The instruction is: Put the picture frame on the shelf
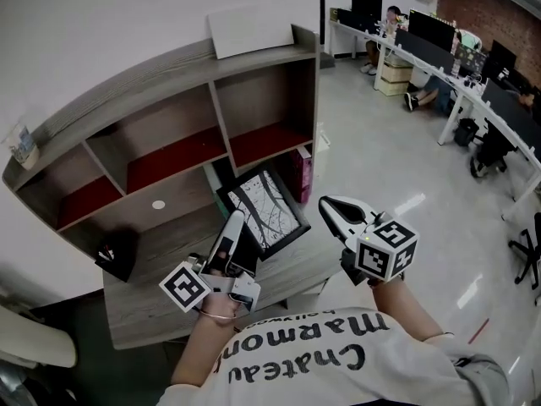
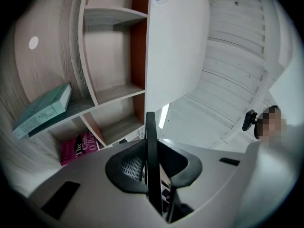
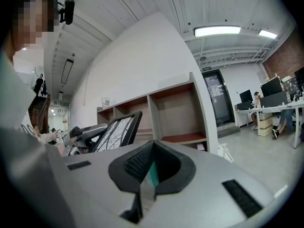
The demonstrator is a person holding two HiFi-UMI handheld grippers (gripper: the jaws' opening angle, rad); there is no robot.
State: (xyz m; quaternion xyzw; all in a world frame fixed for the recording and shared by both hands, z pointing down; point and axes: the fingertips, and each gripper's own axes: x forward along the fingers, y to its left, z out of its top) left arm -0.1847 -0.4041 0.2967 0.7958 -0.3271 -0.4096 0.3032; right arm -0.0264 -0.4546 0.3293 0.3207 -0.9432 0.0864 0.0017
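The picture frame (image 1: 264,211), black with a white branching print, is tilted in the air in front of the shelf's lower compartments. My left gripper (image 1: 234,223) is shut on the frame's left edge. In the left gripper view that edge (image 2: 150,137) runs as a thin black strip between the pads. The wooden shelf (image 1: 169,100) has open compartments with red floors. My right gripper (image 1: 328,205) hangs to the right of the frame, shut and holding nothing. From the right gripper view the frame (image 3: 118,131) stands before the shelf (image 3: 175,103).
A white box (image 1: 254,28) lies on top of the shelf and a glass jar (image 1: 24,146) stands at its left end. A teal book (image 2: 45,109) and a pink book (image 2: 78,146) are in lower compartments. A black object (image 1: 118,254) sits on the desk. Office desks with seated people (image 1: 439,49) are at the right.
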